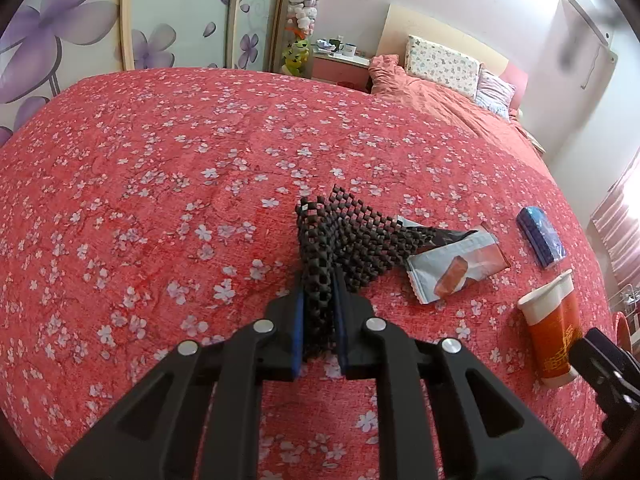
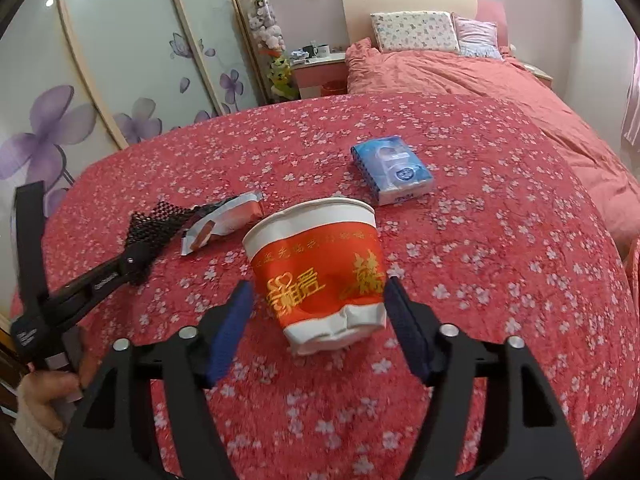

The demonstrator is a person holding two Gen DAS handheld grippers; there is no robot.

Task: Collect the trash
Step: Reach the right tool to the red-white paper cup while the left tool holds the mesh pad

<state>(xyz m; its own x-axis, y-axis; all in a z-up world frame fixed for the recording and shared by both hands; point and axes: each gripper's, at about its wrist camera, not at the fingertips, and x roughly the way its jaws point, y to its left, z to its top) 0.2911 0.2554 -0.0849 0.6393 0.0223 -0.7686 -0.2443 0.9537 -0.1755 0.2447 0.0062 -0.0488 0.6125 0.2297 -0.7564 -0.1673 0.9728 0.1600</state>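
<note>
The left hand-held gripper [image 1: 319,280] pinched a black knobbly mesh bag [image 1: 352,232]; the right hand-held gripper [image 2: 318,300] stood wide around a crumpled red-and-white paper cup [image 2: 320,268] on the floral bed [image 2: 500,240].

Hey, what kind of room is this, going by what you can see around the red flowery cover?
Almost certainly a home bedroom. The red blossom-print bedspread runs up to a pale wooden headboard with a floral-print pillow against it, and sliding wardrobe doors painted with purple flowers stand along one side.
</note>
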